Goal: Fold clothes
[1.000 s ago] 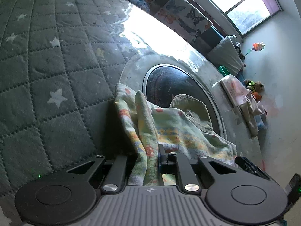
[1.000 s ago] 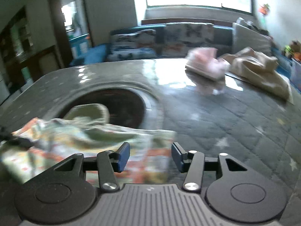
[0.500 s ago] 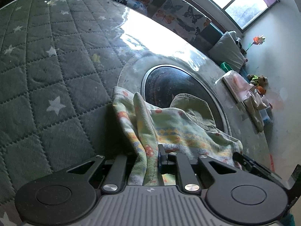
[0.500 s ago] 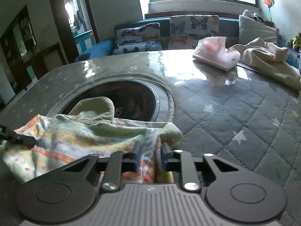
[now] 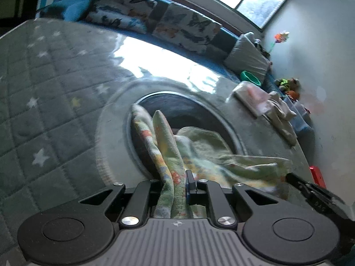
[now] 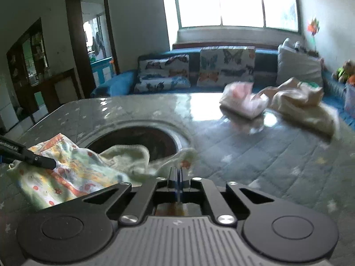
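Both grippers, left gripper (image 5: 177, 184) & right gripper (image 6: 178, 178), were clamped tight on the soft crumpled pastel-printed cotton garment (image 6: 73, 173), over the quilted grey star-patterned mat (image 5: 44, 102).

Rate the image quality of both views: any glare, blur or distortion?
Left wrist view: window glare whitens the table behind the round inset, and the patterned garment smears toward its right edge. Right wrist view: the window is blown out, the pink pile and cream cloth are motion-blurred. Both show fisheye bending at the edges.
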